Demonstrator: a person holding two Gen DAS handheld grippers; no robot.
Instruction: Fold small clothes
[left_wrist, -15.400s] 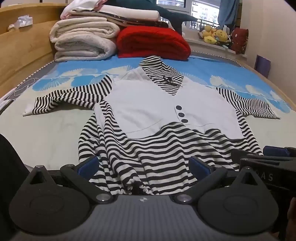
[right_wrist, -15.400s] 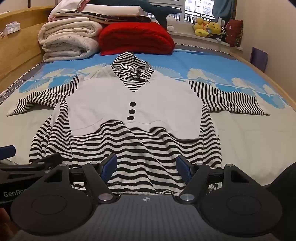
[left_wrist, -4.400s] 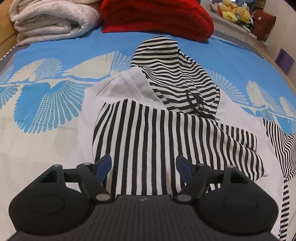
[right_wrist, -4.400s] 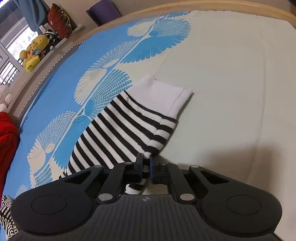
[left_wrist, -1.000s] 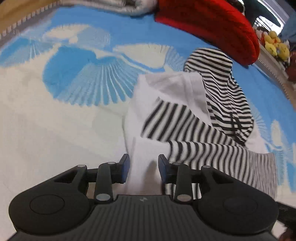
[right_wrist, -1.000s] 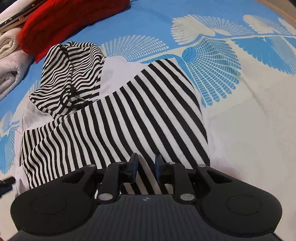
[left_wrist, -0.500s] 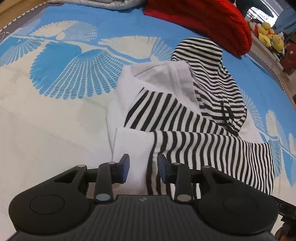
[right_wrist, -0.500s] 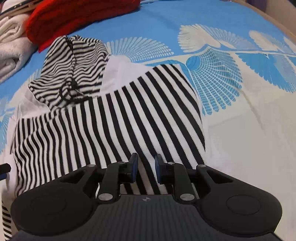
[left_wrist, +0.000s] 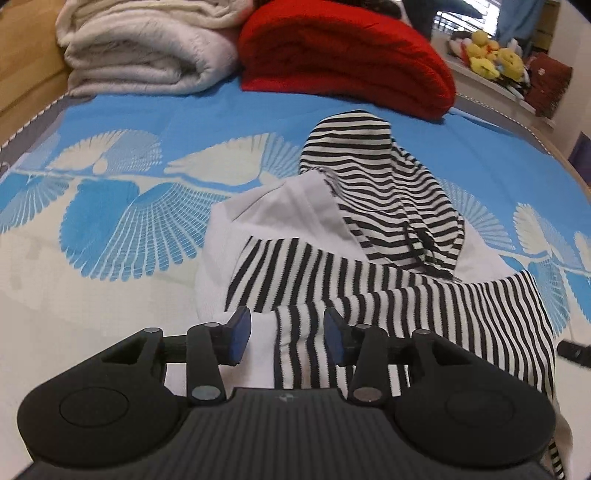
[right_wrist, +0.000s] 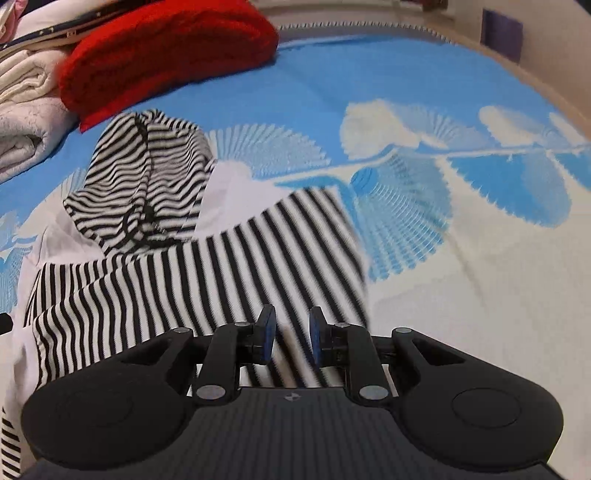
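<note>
A black-and-white striped hooded top with a white front (left_wrist: 369, 229) lies on the bed, both sleeves folded across its chest. Its striped hood (left_wrist: 373, 173) points toward the far blankets. My left gripper (left_wrist: 287, 334) is open, its blue pads either side of the white cuff and striped end of the upper sleeve (left_wrist: 424, 314). In the right wrist view the top (right_wrist: 207, 273) fills the left half. My right gripper (right_wrist: 292, 334) stands partly open over the striped fabric near the garment's right edge, holding nothing that I can see.
Folded white blankets (left_wrist: 147, 48) and a red blanket (left_wrist: 343, 55) are stacked at the head of the bed. The sheet (right_wrist: 443, 110) is blue and white with fan prints. Plush toys (left_wrist: 491, 62) sit on a ledge at the far right. A wooden frame (left_wrist: 22, 74) runs along the left.
My left gripper has opened wider and come forward over the sleeve cuff. My right gripper has opened a little and shifted over the striped fabric; its view is blurred by motion.
</note>
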